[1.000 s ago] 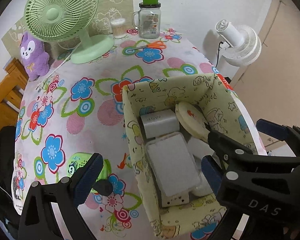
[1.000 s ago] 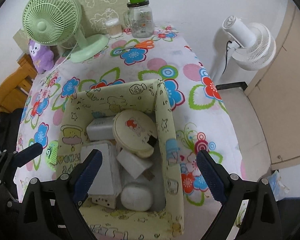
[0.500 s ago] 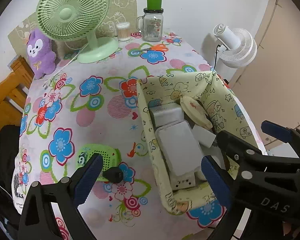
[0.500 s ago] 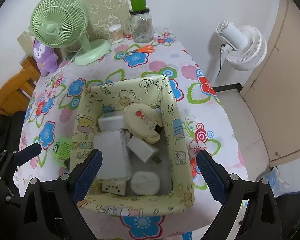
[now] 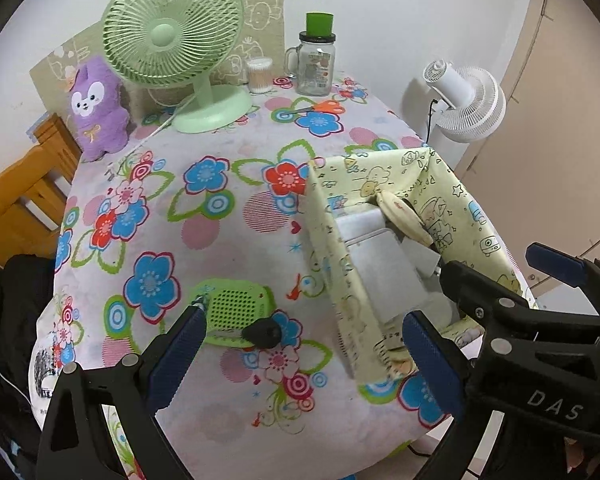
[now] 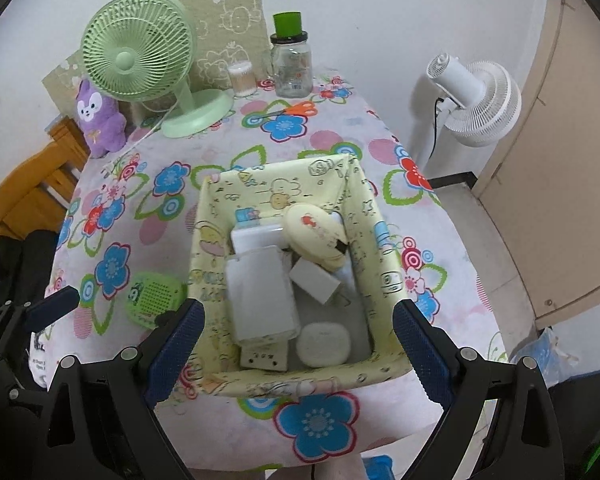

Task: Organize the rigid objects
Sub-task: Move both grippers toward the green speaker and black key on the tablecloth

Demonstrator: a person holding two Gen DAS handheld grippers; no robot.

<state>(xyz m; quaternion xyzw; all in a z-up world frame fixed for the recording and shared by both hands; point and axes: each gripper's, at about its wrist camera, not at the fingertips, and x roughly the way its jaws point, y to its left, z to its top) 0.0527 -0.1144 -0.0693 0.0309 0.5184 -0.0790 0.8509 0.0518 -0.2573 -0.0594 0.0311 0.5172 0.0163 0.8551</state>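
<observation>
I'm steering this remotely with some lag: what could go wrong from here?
The fabric bin sits near the table's front edge, so a nudge could tip it off. Its soft walls sag, and tongs could snag them. The green speaker still lies outside beside a small black item; the open left tongs might knock either away.

Speaker (image 6: 153,299) left of bin (image 6: 370,240) (on table (image 6: 332,140)), fan (image 6: 140,52) behind

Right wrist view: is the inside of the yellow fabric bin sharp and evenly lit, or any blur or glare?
Right wrist view: yellow printed fabric bin contents sharp, softly lit, no glare; fisheye bends the door edge. Left wrist view: bin's near corner slightly smeared.
</observation>
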